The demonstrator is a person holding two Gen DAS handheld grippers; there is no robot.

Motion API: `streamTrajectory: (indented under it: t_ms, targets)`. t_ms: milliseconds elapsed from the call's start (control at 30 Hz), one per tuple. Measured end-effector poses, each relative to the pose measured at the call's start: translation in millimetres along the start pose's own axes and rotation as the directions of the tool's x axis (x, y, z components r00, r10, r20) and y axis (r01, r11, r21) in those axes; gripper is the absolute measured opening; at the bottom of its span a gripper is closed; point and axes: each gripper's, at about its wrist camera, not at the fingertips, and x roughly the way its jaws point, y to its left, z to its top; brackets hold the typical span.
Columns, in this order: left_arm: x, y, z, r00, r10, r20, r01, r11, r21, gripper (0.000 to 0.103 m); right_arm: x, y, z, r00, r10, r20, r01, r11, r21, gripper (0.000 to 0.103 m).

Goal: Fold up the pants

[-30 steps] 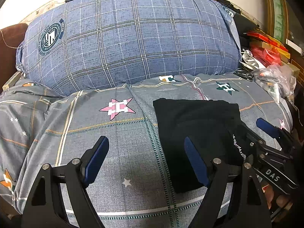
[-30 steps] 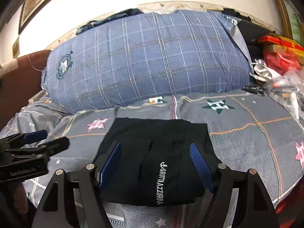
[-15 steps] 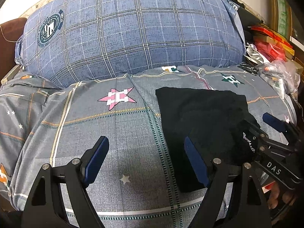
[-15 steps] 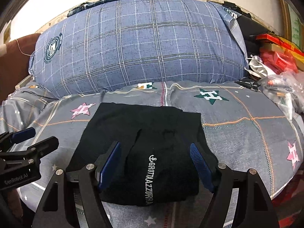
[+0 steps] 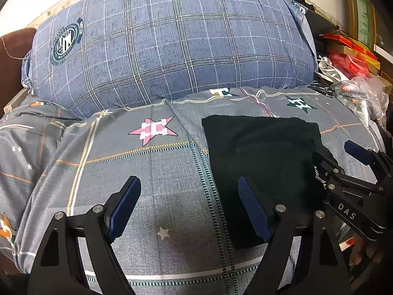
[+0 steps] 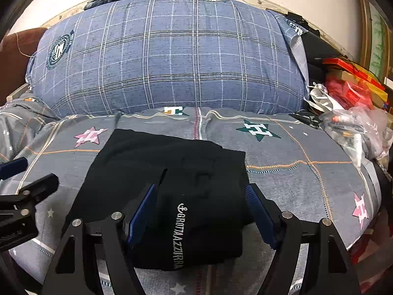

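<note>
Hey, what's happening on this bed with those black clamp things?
A person holds a two-finger gripper in each hand and is folding black pants on the grey bedspread. The pants lie folded into a compact rectangle. The right gripper hovers over them, the left gripper beside them; both have jaws open, gripping nothing.

Over the last second the right gripper [image 6: 200,215] has drawn back toward the near edge of the bed [image 6: 307,186], so more of the folded black pants [image 6: 172,172] shows beyond its fingers and the blue pillow [image 6: 172,56] sits lower in its view. The left gripper [image 5: 189,206] has tipped down a little; in its view the pillow [image 5: 172,44] now reaches higher and the pants [image 5: 260,152] lie slightly farther off.
</note>
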Motion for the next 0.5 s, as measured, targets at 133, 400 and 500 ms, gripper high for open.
streamTrajectory:
  t_ms: [133,400,500]
  targets:
    - [-2.2,0.7,0.8,1.000,0.005,0.007,-0.005,1.000,-0.004,0.082,0.4,0.3,-1.4,1.000,-0.017,-0.002,0.017,1.000,-0.004,0.077]
    - [-4.4,3.3,2.1,1.000,0.016,0.012,-0.015,1.000,-0.020,0.082,1.5,-1.4,-2.2,1.000,-0.025,-0.010,0.025,1.000,0.001,0.076]
    - [-3.6,2.7,1.7,1.000,0.010,0.002,-0.010,1.000,-0.019,0.082,1.3,-2.0,-2.2,1.000,-0.026,-0.010,0.026,1.000,0.006,0.076]
